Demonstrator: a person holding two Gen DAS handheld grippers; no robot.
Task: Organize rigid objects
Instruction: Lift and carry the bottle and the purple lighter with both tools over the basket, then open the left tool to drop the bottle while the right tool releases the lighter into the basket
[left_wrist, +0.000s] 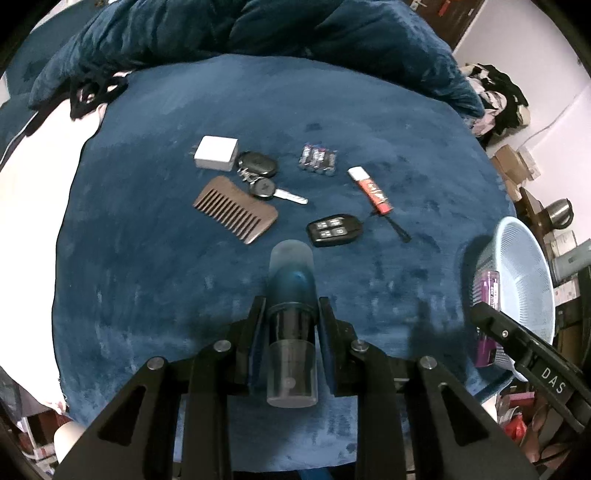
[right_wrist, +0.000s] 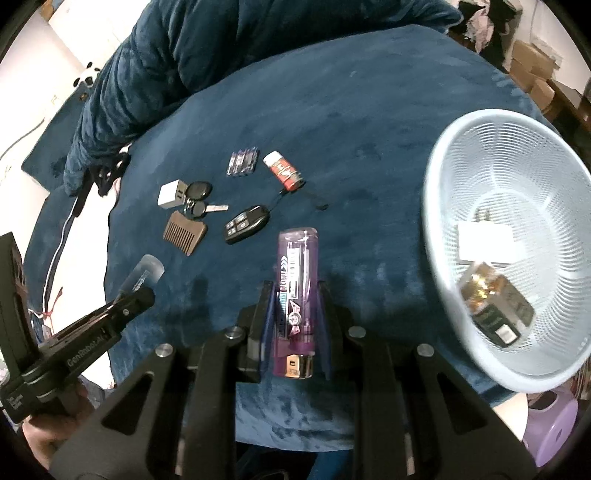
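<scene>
So we've got both jaws loaded. Our left gripper (left_wrist: 291, 314) is pinching a small spray bottle (left_wrist: 291, 295) around its dark neck, frosted body sticking out ahead, clear cap back toward the camera. Our right gripper (right_wrist: 295, 306) is clamped on a purple see-through lighter (right_wrist: 297, 291), metal end toward us. Both are held up off the blue blanket (left_wrist: 147, 277).

Further out on the blanket there's a little cluster: a black key fob (left_wrist: 334, 229) nearest, a brown wide-tooth comb (left_wrist: 236, 214) to its left, a car key (left_wrist: 273, 191) on a ring with another dark fob (left_wrist: 258, 163), and a white charger cube (left_wrist: 215, 153) touching that. Beyond the fob sits a pack of batteries (left_wrist: 318, 159), plus a red and white tube (left_wrist: 369, 189) with a black cord.

Off to the right is a pale blue mesh basket (right_wrist: 443, 155). In it we can see a white plug adapter (right_wrist: 484, 243) and a dark boxy thing (right_wrist: 495, 306), too blurry to name. A rumpled dark blue duvet (left_wrist: 258, 29) is piled at the far side.
</scene>
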